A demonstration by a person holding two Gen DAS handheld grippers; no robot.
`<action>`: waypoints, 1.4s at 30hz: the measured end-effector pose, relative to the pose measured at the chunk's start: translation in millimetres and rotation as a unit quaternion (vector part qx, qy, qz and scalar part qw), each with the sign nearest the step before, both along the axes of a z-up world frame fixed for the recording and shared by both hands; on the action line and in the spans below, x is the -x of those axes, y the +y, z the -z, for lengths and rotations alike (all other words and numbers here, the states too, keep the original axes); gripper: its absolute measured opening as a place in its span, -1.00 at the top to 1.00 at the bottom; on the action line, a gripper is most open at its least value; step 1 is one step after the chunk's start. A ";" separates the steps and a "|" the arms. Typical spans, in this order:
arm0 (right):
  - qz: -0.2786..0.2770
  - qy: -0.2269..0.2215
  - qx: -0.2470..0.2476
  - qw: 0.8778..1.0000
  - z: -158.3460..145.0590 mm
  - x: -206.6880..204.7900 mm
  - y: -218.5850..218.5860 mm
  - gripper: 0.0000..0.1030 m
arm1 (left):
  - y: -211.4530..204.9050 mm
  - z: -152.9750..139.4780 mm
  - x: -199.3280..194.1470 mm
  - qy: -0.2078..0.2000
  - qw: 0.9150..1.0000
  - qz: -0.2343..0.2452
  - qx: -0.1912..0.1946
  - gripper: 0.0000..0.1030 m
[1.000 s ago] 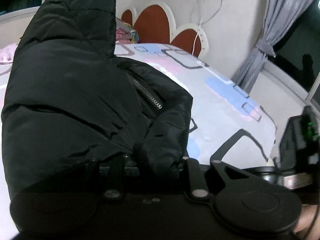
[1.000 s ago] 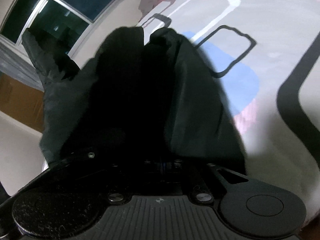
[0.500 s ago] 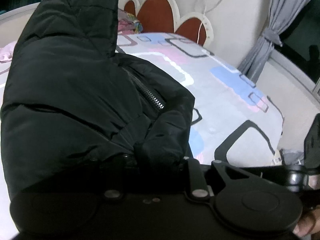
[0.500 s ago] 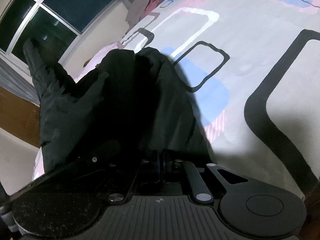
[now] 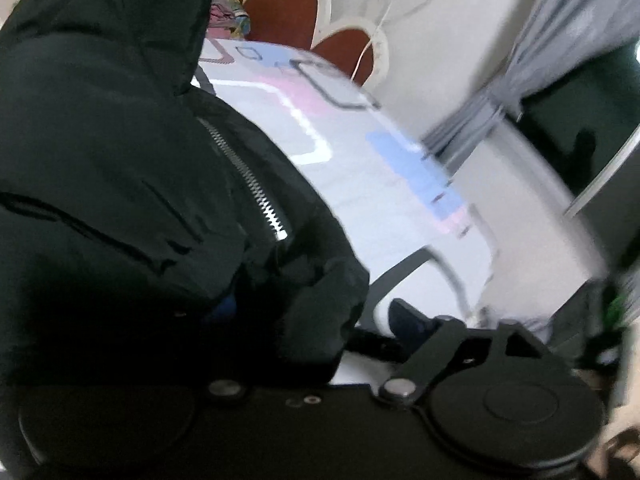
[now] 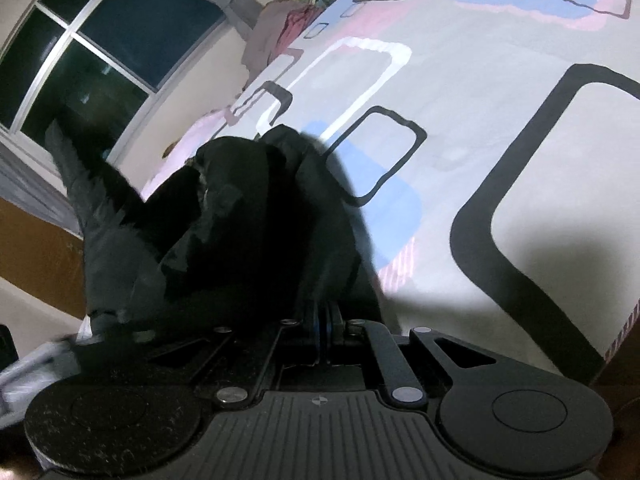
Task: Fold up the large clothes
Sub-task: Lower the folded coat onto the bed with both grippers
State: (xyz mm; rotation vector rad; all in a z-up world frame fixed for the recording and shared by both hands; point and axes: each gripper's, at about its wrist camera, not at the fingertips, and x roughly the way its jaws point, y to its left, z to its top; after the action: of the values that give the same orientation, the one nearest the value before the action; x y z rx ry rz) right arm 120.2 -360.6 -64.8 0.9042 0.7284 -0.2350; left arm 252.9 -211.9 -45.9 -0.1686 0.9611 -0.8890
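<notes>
A black padded jacket [image 5: 120,168] with a silver zipper [image 5: 256,192] hangs in a bunch over the patterned bed sheet [image 5: 360,168]. My left gripper [image 5: 316,316] has its jaws opening wide. A fold of the jacket's hem still bulges between them, and the right fingertip [image 5: 404,320] stands clear of the cloth. In the right wrist view the same jacket [image 6: 256,216] rises from my right gripper [image 6: 325,312], which is shut on a pinch of its fabric just above the sheet [image 6: 460,120].
A red and white scalloped headboard [image 5: 288,12] and a pile of coloured clothes [image 5: 228,20] stand at the bed's far end. A grey curtain [image 5: 540,60] and a dark window [image 6: 120,40] line the walls. The bed's edge [image 5: 492,272] drops off on the right.
The left jaws have spread wide apart and let the jacket's hem loose. The left view has rolled and blurred. The right gripper has lifted slightly with the jacket still pinched.
</notes>
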 end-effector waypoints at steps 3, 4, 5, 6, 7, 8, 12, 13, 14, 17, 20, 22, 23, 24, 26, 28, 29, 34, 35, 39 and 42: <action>-0.001 -0.001 -0.003 1.000 0.6 1.0 -0.4 0.94 | 14.9 4.0 -5.7 0.024 0.998 -0.013 0.049 -0.67; -0.001 -0.004 -0.002 1.000 -0.5 0.6 0.7 0.94 | 21.5 6.7 -8.7 0.041 0.996 -0.021 0.075 -0.67; -0.001 -0.007 -0.002 1.000 -1.5 0.9 0.7 0.94 | 27.7 9.5 -11.6 0.058 0.993 -0.030 0.098 -0.67; -0.001 -0.010 -0.002 1.000 -3.0 0.7 1.1 0.94 | 32.7 12.5 -14.0 0.075 0.989 -0.040 0.120 -0.67; -0.003 -0.013 -0.001 1.000 -4.1 0.0 1.5 0.94 | 37.2 14.9 -16.9 0.091 0.984 -0.050 0.144 -0.66; -0.004 -0.013 0.001 1.000 -5.1 -0.2 2.5 0.94 | 43.1 19.0 -19.1 0.107 0.978 -0.062 0.170 -0.66; -0.010 -0.013 0.005 1.000 -7.8 -4.2 4.5 0.93 | 45.9 18.5 -10.8 0.088 0.978 -0.125 0.139 -0.18; -0.011 -0.013 0.007 1.000 -7.7 -4.7 5.1 0.93 | 45.5 20.0 -7.4 0.083 0.978 -0.148 0.120 0.04; -0.012 -0.013 0.007 1.000 -7.0 -5.2 5.0 0.93 | 47.5 24.2 -6.0 0.092 0.974 -0.164 0.125 0.18; -0.018 -0.015 0.009 1.000 -7.2 -4.0 5.1 0.93 | 46.2 28.7 -5.3 0.107 0.967 -0.208 0.105 0.41; -0.023 -0.020 0.010 0.999 -8.6 -2.6 5.7 0.93 | 27.5 23.0 -7.2 0.089 0.974 -0.205 0.038 0.43; -0.024 -0.020 0.012 0.999 -9.5 -3.8 5.8 0.93 | 6.4 15.9 -4.5 0.051 0.981 -0.185 -0.027 0.43; -0.024 -0.020 0.014 0.999 -10.2 -3.9 5.4 0.93 | -4.0 13.3 -1.7 0.028 0.982 -0.175 -0.059 0.42; -0.023 -0.021 0.016 0.999 -10.9 -3.8 4.8 0.93 | -12.8 11.3 1.5 0.008 0.982 -0.166 -0.086 0.43; -0.016 -0.024 0.015 0.999 -12.5 -2.0 1.0 0.93 | -13.8 12.4 1.5 0.004 0.981 -0.170 -0.090 0.43; -0.010 -0.037 0.005 0.999 -15.0 -1.2 -3.5 0.93 | -13.6 12.8 0.3 0.000 0.982 -0.166 -0.090 0.43; -0.010 -0.038 0.006 0.999 -16.7 -2.8 -4.2 0.93 | -11.8 12.8 0.2 -0.001 0.982 -0.165 -0.090 0.43; -0.018 -0.042 0.001 0.999 -18.9 -18.2 -2.5 0.92 | -15.2 12.2 2.5 -0.010 0.982 -0.164 -0.096 0.43; -0.019 -0.041 0.002 0.999 -18.8 -20.2 -1.9 0.92 | -13.2 11.3 2.0 -0.007 0.981 -0.167 -0.094 0.43; -0.017 -0.038 0.004 0.999 -17.0 -24.0 -0.3 0.91 | -12.2 12.4 1.7 0.003 0.981 -0.171 -0.089 0.43; -0.008 -0.036 0.010 0.999 -15.9 -23.8 -2.6 0.42 | -11.1 13.0 3.0 0.001 0.982 -0.168 -0.091 0.43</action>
State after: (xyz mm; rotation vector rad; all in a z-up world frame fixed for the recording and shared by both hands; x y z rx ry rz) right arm 144.0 -363.2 -48.8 0.8840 0.6649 -0.1947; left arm 249.9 -223.0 -58.9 -0.1694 0.9762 -0.4883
